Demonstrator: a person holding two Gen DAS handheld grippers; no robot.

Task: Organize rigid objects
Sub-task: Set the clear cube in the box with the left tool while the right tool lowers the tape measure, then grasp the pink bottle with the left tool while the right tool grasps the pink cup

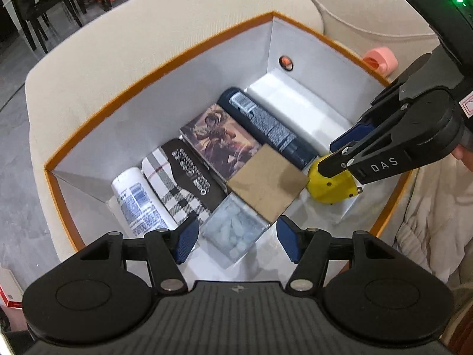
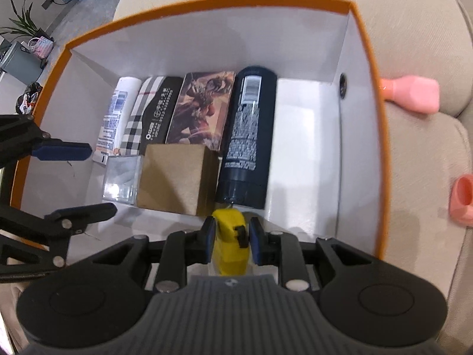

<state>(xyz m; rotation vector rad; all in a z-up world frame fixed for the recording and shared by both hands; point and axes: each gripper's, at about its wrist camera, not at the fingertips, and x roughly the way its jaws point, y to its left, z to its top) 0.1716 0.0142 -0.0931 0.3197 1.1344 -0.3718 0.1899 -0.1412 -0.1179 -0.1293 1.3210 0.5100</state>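
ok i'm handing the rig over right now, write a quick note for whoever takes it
Right gripper: shut on the yellow object, low inside the orange-rimmed box, by the base of the dark bottle.
Left gripper: open, holding nothing, over the clear case.
Packed in a row: white tube, plaid box, picture box, dark bottle; brown cube and clear case in front.
Left: set the yellow object down; two pink items wait on the sofa outside.

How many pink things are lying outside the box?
2, both on the beige cushion beyond the orange-edged box: a pink bottle by its far corner, and a pink object farther along that side. Others may be hidden.
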